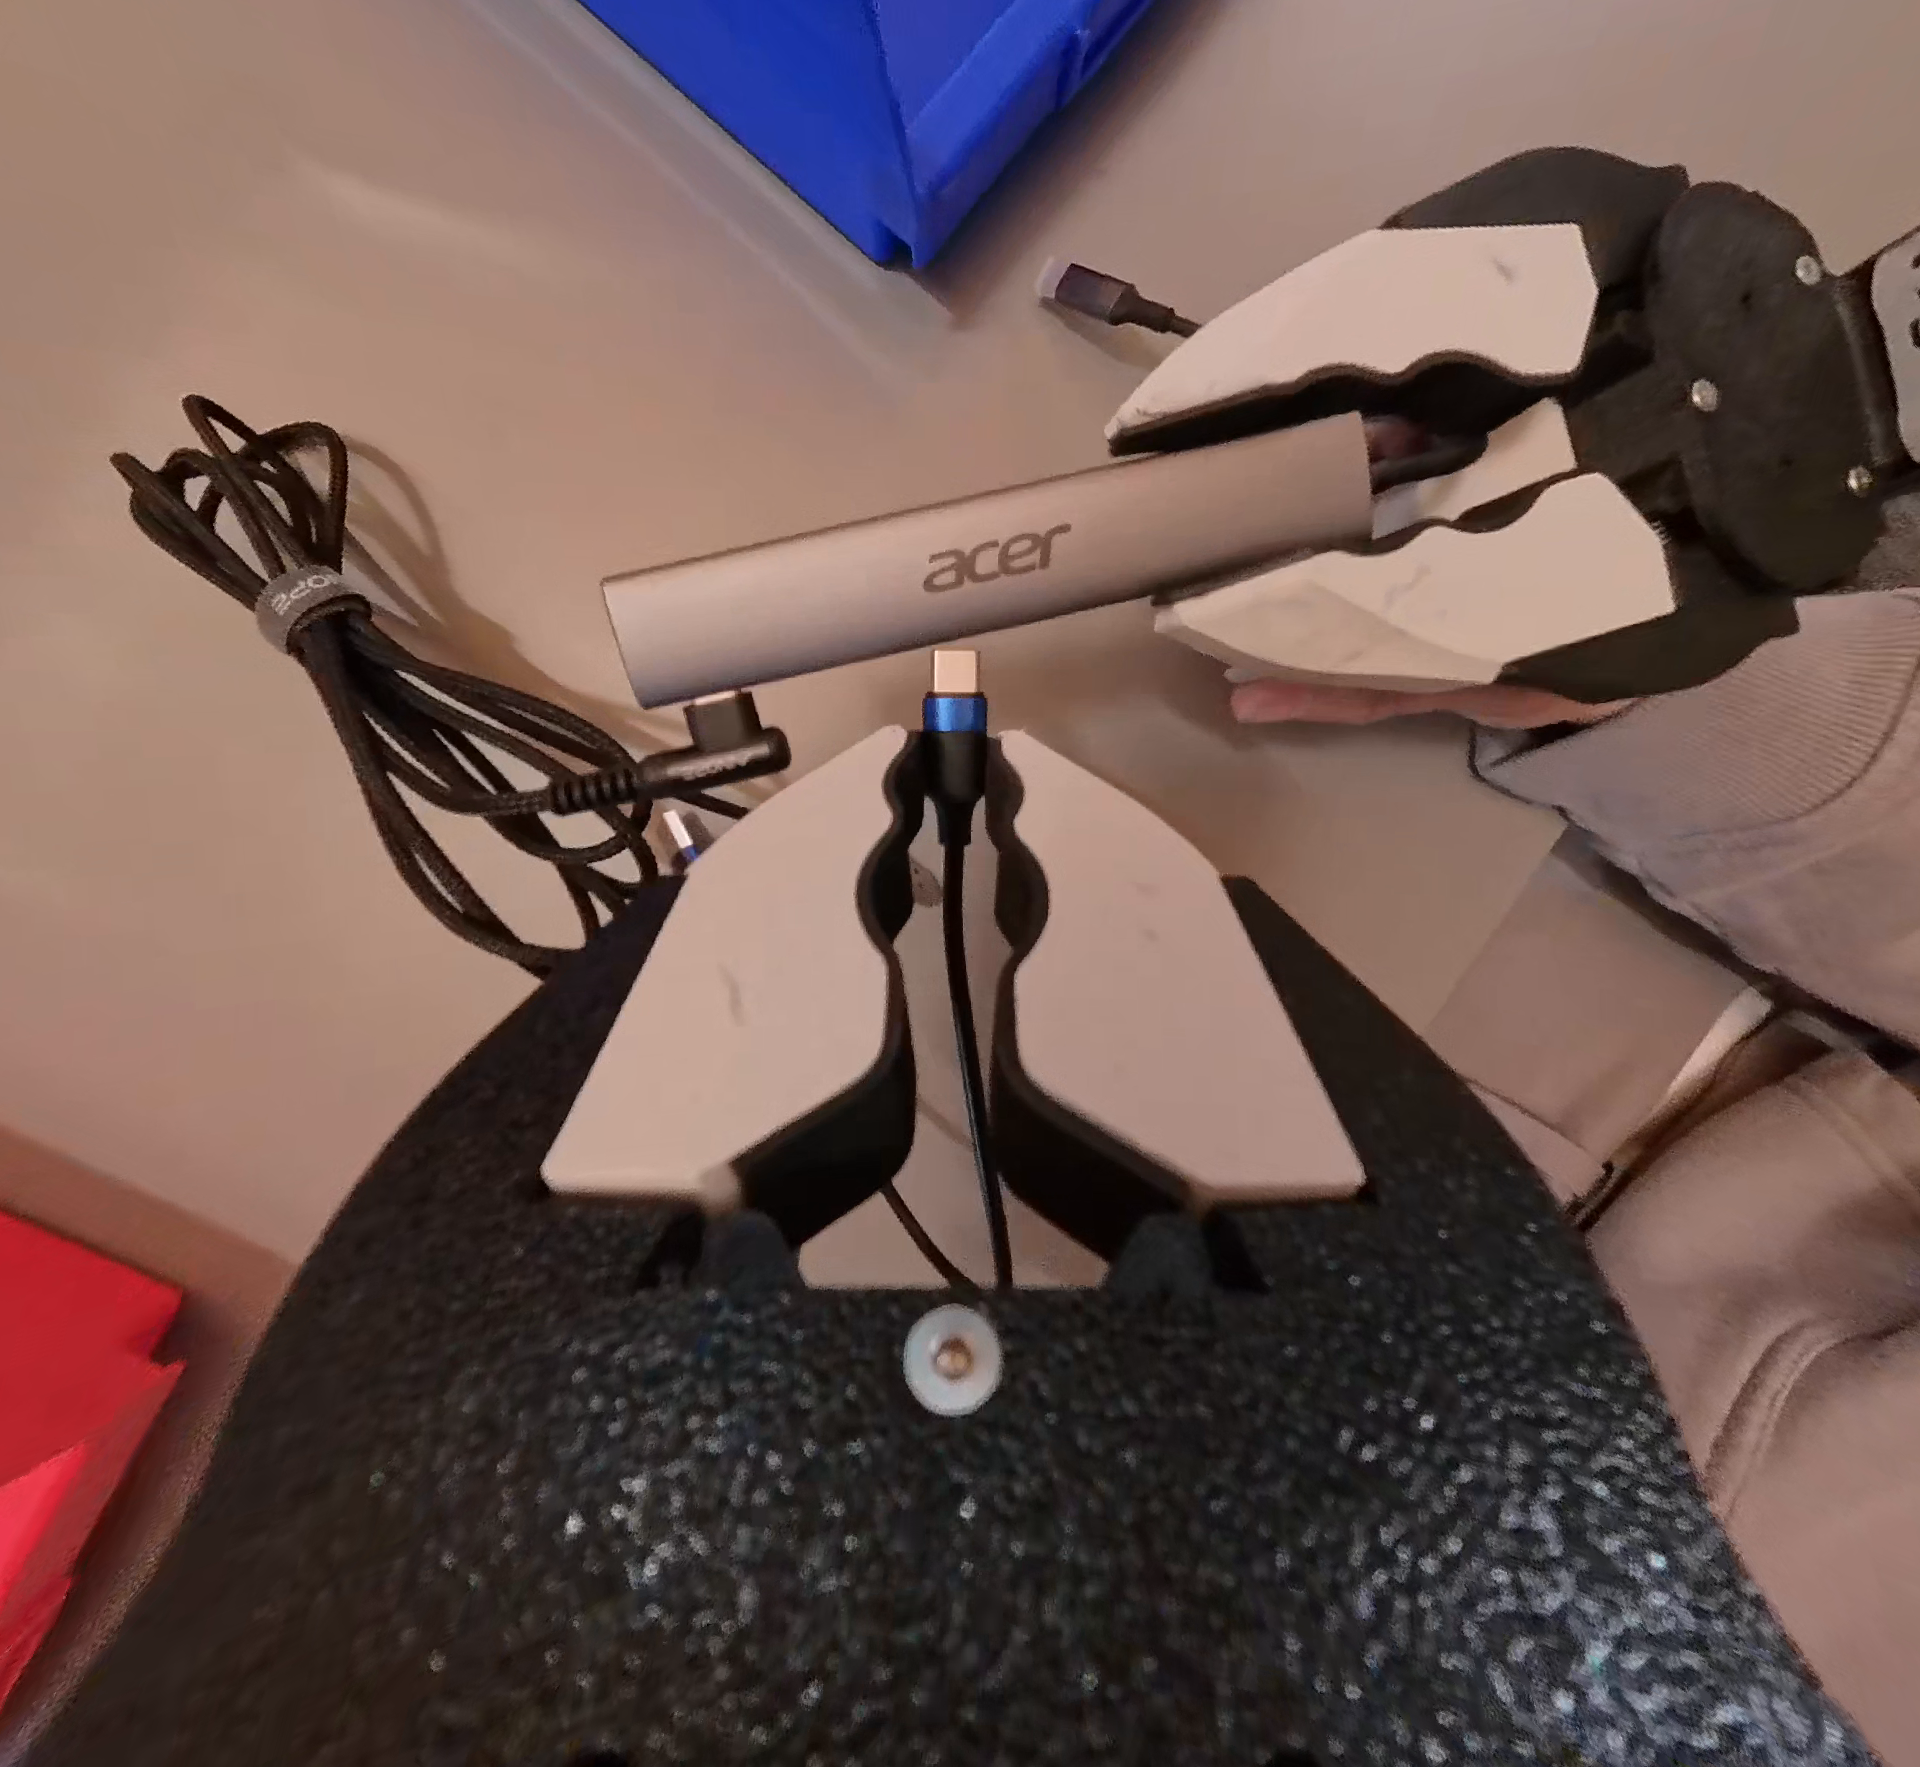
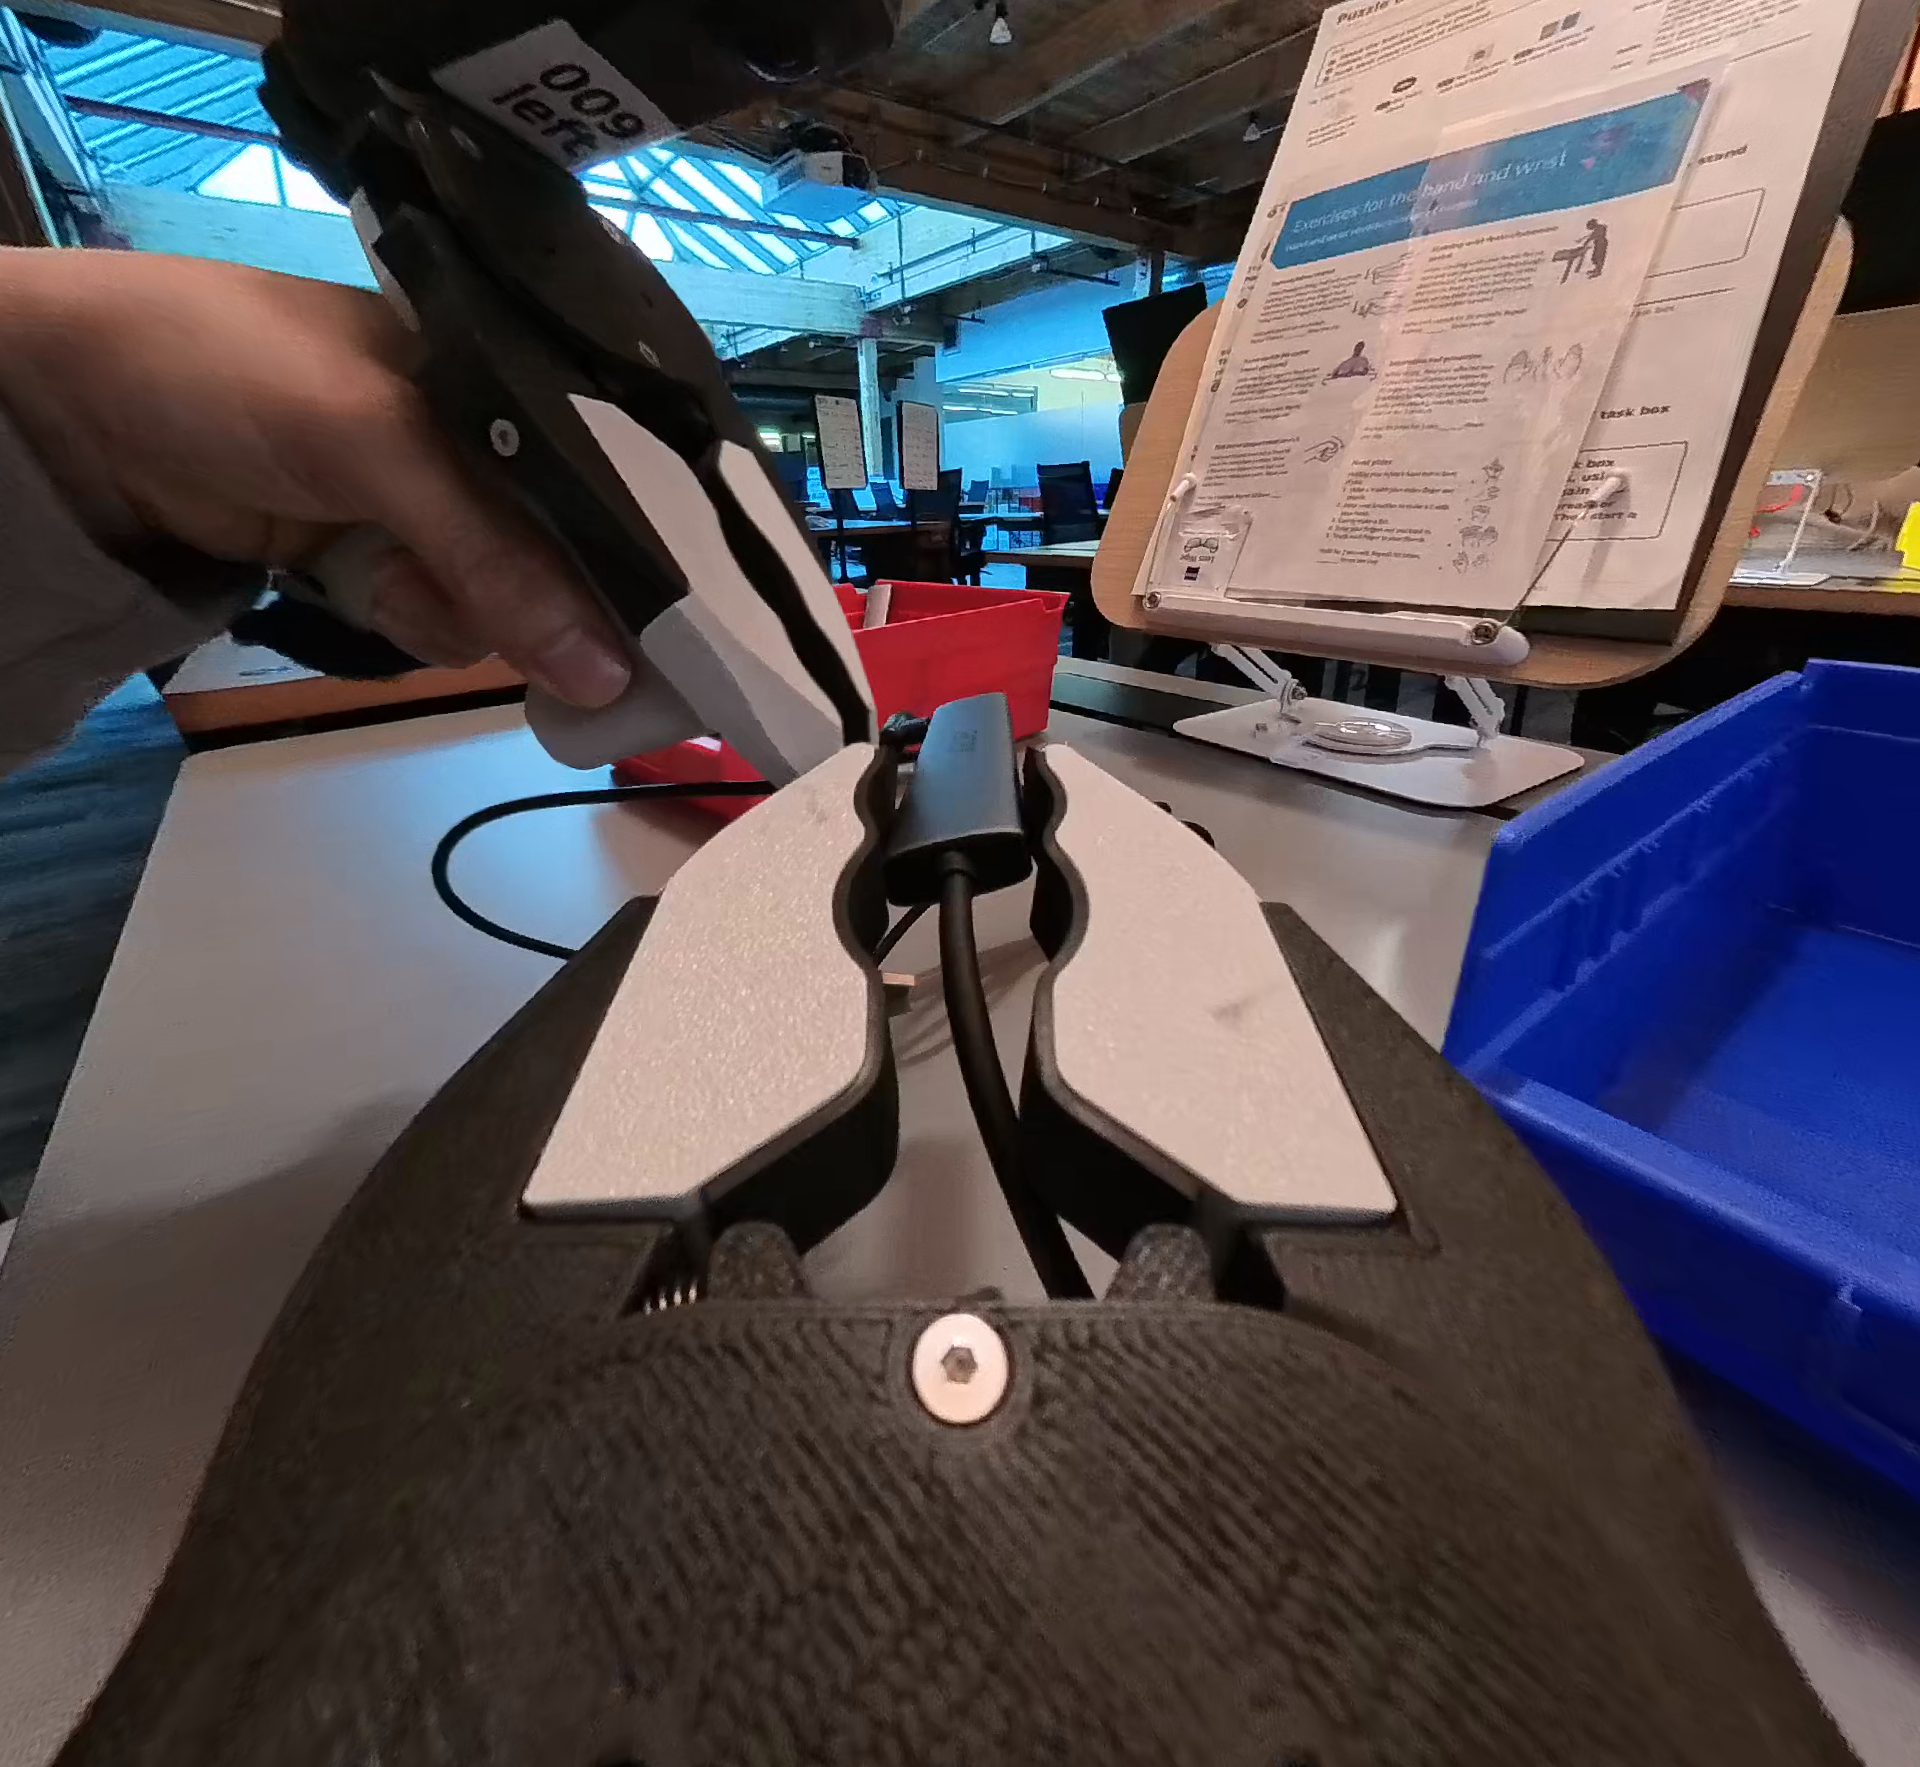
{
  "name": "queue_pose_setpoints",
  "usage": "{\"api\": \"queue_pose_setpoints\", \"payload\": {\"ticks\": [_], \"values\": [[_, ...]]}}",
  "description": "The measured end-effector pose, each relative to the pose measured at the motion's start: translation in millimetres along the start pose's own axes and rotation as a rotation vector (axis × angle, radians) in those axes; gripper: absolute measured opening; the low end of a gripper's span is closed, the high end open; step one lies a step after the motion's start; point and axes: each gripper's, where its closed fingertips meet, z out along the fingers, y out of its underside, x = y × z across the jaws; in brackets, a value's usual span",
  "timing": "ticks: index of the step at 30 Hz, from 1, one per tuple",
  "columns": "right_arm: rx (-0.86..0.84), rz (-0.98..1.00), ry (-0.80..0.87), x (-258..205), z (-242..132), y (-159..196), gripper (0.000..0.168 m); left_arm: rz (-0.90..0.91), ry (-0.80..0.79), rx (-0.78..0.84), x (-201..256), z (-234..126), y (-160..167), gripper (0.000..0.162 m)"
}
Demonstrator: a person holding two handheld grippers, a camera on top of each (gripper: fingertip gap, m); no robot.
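Left hand-held gripper [image 1: 951, 730]: fingers closed narrow on a blue-collared plug [image 1: 951, 715], metal tip pointing at the long side of the hub, just short of it; its thin black cable [image 1: 971, 1042] trails back between the fingers. Right hand-held gripper [image 2: 951, 761]: clamped on the cable end of a grey hub [image 1: 935, 574], which is held above the counter [image 1: 312, 263] and lies across the left wrist view; the hub's own thick black lead [image 2: 971, 990] runs back between the fingers. Angled plug [image 1: 727, 725]: seated at the hub's left end, just left of the blue-collared plug. Braided black cable bundle [image 1: 343, 637]: strapped with a grey tie, on the counter at left. Loose grey plug [image 1: 1081, 289]: on the counter beyond the hub, near the blue bin. Blue bin [image 2: 1714, 1042]: far side in the left wrist view, right in the right wrist view. Red bin [image 2: 935, 647]: far edge of the counter, behind the left gripper. Document stand with printed sheets [image 2: 1455, 346]: far right, behind the blue bin.
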Motion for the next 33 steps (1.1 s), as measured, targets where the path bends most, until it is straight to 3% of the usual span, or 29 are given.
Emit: {"api": "queue_pose_setpoints", "payload": {"ticks": [1, 22, 33], "values": [[0.0, -0.003, 0.003, 0, 0, 0, 0.024, -0.002, 0.001, 0.001, 0, 0, 0, 0.01], [-0.001, -0.019, 0.045, 3, 1, 0, 0.024, -0.001, -0.077, 0.026, -1, 3, -9, 0.01], [-0.048, -0.024, 0.051, 2, 4, 5, 0.025, 0.073, -0.221, 0.106, -7, -3, -16, 0.011]]}}
